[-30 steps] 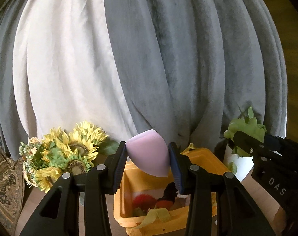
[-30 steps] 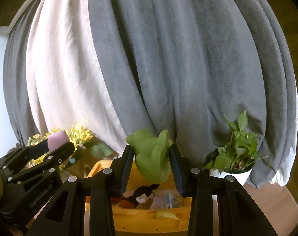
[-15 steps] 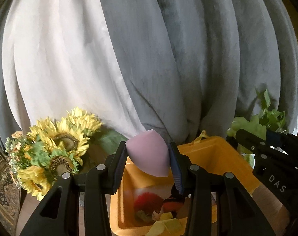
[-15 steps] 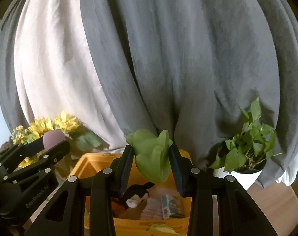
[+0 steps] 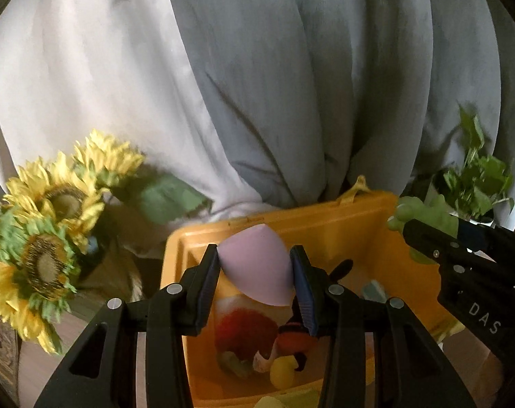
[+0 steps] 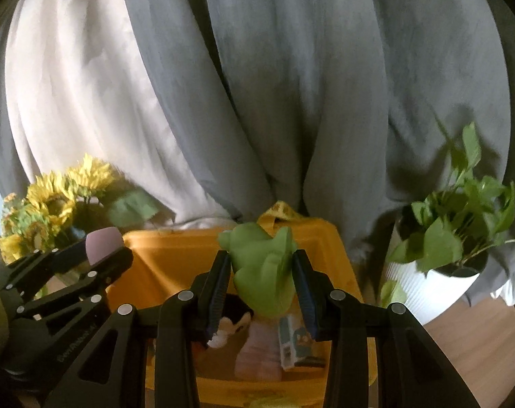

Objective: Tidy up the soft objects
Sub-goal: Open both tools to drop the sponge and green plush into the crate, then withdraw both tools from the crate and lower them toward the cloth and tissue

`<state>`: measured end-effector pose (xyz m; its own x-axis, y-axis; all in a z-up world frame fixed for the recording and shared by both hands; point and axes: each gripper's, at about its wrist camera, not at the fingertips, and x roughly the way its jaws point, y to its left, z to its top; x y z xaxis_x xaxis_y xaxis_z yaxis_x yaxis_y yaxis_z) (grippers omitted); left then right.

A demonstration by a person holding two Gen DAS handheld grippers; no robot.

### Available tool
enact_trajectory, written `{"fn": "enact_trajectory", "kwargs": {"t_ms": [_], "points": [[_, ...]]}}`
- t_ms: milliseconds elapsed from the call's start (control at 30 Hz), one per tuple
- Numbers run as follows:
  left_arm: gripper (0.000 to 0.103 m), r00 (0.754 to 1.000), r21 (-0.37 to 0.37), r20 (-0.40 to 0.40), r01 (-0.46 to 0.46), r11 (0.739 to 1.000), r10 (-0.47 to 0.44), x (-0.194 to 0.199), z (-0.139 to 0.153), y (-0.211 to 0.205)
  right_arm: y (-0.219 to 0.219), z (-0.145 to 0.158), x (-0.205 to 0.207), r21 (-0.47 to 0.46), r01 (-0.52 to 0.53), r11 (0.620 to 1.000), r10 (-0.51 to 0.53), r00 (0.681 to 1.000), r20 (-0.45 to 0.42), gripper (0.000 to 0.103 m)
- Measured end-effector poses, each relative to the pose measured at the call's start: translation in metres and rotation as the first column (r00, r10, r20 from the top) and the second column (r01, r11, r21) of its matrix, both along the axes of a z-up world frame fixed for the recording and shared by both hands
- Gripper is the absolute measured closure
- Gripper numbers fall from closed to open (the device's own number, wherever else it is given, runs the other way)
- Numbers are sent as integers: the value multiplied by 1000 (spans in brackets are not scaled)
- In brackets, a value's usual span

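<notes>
My left gripper (image 5: 255,258) is shut on a pink teardrop-shaped sponge (image 5: 257,268), held above the open yellow bin (image 5: 291,221). My right gripper (image 6: 261,267) is shut on a green soft toy (image 6: 262,272) over the same yellow bin (image 6: 176,255). Each gripper shows in the other's view: the right one (image 5: 424,234) at the right edge with the green toy (image 5: 410,212), the left one (image 6: 103,250) at the left with the pink sponge (image 6: 103,243). Inside the bin lie a red plush (image 5: 247,329), a black-and-white plush (image 6: 233,316) and other soft items.
Artificial sunflowers (image 5: 50,224) stand left of the bin. A potted green plant in a white pot (image 6: 451,238) stands to its right. Grey and white curtains (image 5: 257,85) hang close behind. A wooden floor (image 6: 471,336) shows at the lower right.
Both grippers have come down and forward toward the yellow bin, which now looms larger and shows more of its inside. Their hold on the sponge and the green toy is unchanged.
</notes>
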<state>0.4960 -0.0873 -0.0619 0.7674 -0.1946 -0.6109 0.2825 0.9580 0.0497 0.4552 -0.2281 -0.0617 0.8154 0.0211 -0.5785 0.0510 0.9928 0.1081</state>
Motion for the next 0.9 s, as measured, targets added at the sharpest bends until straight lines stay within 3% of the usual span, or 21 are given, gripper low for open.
{"fn": "enact_trajectory", "kwargs": {"t_ms": [200,433,767,900], "points": [[61,997,24,-69,21,999,-20,11,-16,-6,-6,-18,15,41,-7,999,11,994,-107,64],[58,990,19,-137,34,999,-31,16,-27,-9,-3,-21,18,17,-18,1000,19,993,-117,64],[48,994,-13,-106,25,1000,-26,2,-13,-4,-9,-15,9,22,13,1000,-10,995,-98,58],[42,996,-24,-87,27,999,-29,-7,-3,-2,-11,-8,0,12,23,1000,-23,997,-73,51]]}}
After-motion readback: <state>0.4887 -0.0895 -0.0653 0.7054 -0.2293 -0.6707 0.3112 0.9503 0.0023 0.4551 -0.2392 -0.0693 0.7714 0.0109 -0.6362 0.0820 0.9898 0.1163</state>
